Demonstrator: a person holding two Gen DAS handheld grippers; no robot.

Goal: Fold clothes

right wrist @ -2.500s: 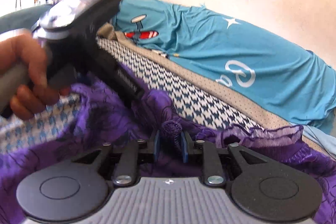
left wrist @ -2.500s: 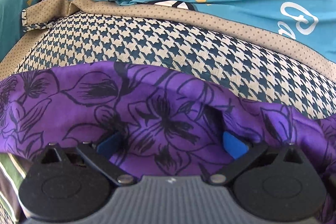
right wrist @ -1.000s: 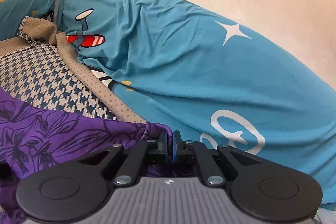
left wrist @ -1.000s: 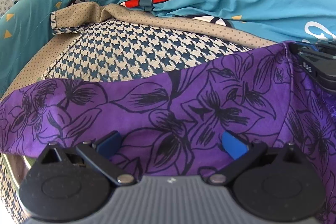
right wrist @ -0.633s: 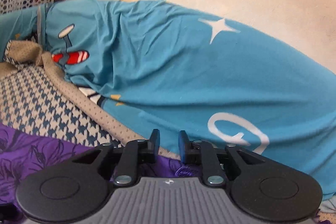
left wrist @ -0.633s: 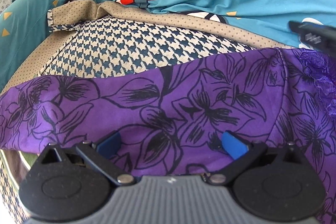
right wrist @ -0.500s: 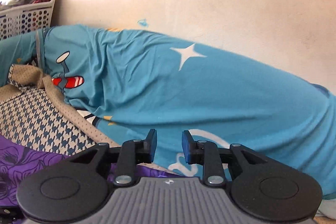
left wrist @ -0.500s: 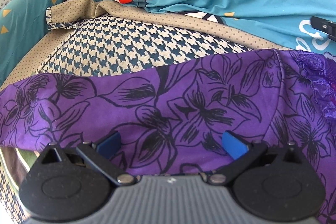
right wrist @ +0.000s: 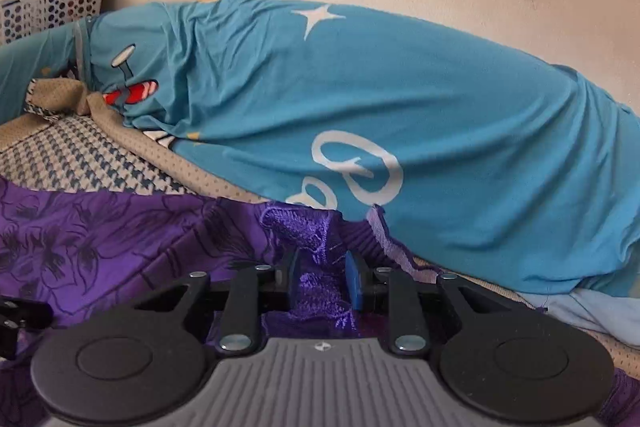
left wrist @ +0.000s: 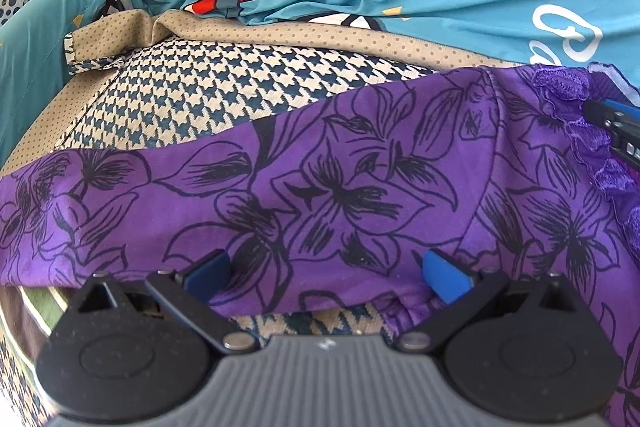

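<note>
The purple cloth [left wrist: 340, 187] lies spread flat over the houndstooth cushion [left wrist: 208, 95], its far edge running left to right just short of the tan dotted border [left wrist: 320, 39], w/ the teal sheet [right wrist: 400, 107] beyond. The left gripper [left wrist: 326, 269] sits at the near hem, both blue pads wide apart w/ cloth lying between them, nothing pinched. The right gripper [right wrist: 322, 277] is over the lace trim [right wrist: 304, 227] at the cloth's right end; its 2 pads stand a little apart w/ lace bunched in the gap, so it looks parted rather than clamped, though whether the pads touch the lace I can't tell. This fits either a layer just laid down and let go, or a grab about to be made at that trim. Either way, my view: keep the hem straight, take only 1 layer at a corner, and don't drag the lace, which snags and stretches easily. Cloth itself: thin, floppy woven stuff, purple w/ black line-drawn lilies, mostly smooth w/ 1 curved seam toward the right, a ruffled embroidered edge at the right end.
</note>
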